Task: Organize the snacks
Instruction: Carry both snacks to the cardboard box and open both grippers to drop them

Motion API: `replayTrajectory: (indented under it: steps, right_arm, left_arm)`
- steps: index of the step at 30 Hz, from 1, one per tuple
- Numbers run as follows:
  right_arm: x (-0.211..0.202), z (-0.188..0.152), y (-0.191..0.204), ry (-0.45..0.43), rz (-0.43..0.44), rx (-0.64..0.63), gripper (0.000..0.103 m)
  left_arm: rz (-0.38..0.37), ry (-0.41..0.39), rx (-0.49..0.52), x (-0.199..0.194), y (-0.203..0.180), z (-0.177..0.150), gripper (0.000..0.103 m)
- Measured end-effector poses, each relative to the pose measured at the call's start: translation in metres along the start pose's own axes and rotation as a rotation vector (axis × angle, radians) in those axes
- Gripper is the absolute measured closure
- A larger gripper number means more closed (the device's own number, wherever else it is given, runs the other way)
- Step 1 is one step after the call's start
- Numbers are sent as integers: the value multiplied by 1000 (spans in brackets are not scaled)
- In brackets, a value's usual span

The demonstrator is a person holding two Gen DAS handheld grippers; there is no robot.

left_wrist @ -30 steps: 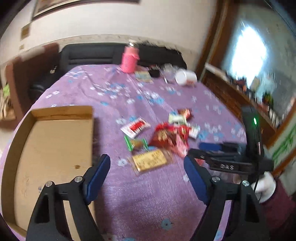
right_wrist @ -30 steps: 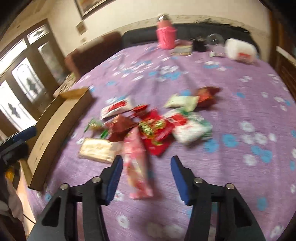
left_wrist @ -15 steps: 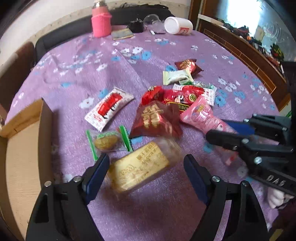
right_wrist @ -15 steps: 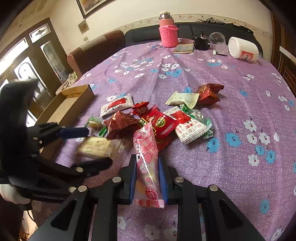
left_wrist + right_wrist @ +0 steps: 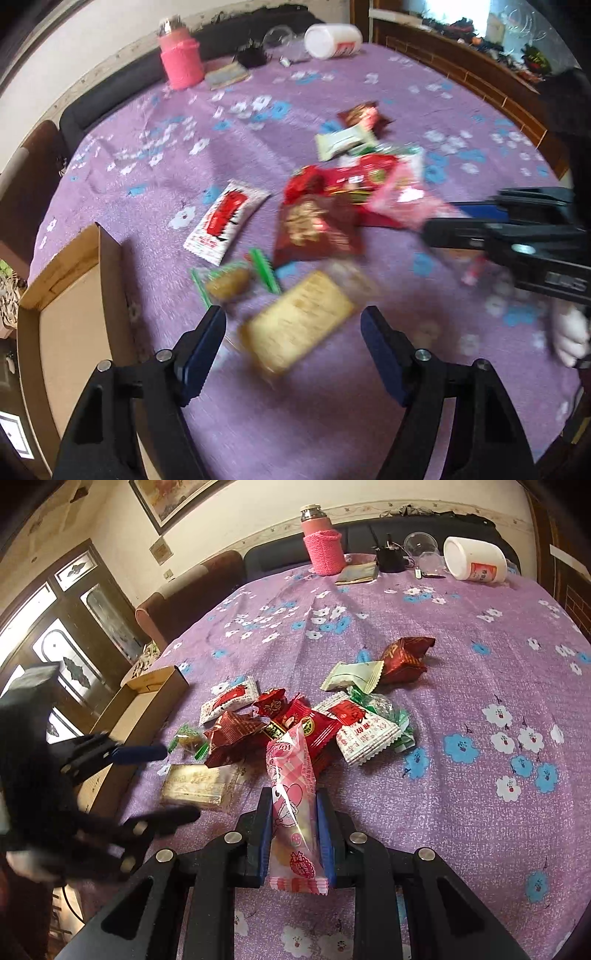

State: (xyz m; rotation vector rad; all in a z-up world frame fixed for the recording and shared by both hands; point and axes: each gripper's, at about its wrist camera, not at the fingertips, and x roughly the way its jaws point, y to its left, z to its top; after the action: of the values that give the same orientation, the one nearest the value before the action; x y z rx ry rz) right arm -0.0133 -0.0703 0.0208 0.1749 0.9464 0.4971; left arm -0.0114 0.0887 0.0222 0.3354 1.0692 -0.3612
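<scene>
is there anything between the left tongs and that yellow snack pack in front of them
Nothing visible. The left tongs are open with the yellow pack lying between and just ahead of the tips on the bare tablecloth. The green-ended candy sits just beyond it, towards the left tip, not in the path.

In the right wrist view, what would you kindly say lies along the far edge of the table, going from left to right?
Pink flask → flat booklet → black object → clear cup → white jar on its side.
</scene>
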Motion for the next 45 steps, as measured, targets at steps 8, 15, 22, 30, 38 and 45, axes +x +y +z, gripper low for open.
replayTrajectory:
  steps: [8, 15, 22, 30, 38, 45]
  right_arm:
    - [4, -1, -5, 20, 25, 24, 80]
    - [9, -2, -5, 31, 29, 28, 80]
    - [9, -3, -5, 17, 15, 17, 80]
    - [-16, -14, 17, -30, 57, 10, 80]
    - [-44, -7, 89, -49, 202, -44, 80]
    - [1, 6, 183, 54, 326, -126, 79]
  left_arm:
    - [-125, 80, 46, 10, -9, -2, 21]
    - [-118, 61, 86, 3, -40, -10, 25]
    - [-104, -43, 17, -3, -49, -11, 70]
    - [-169, -144, -160, -44, -21, -39, 70]
    - [-112, -266, -353, -115, 53, -92, 70]
    - [40, -259, -560, -130, 136, -153, 70]
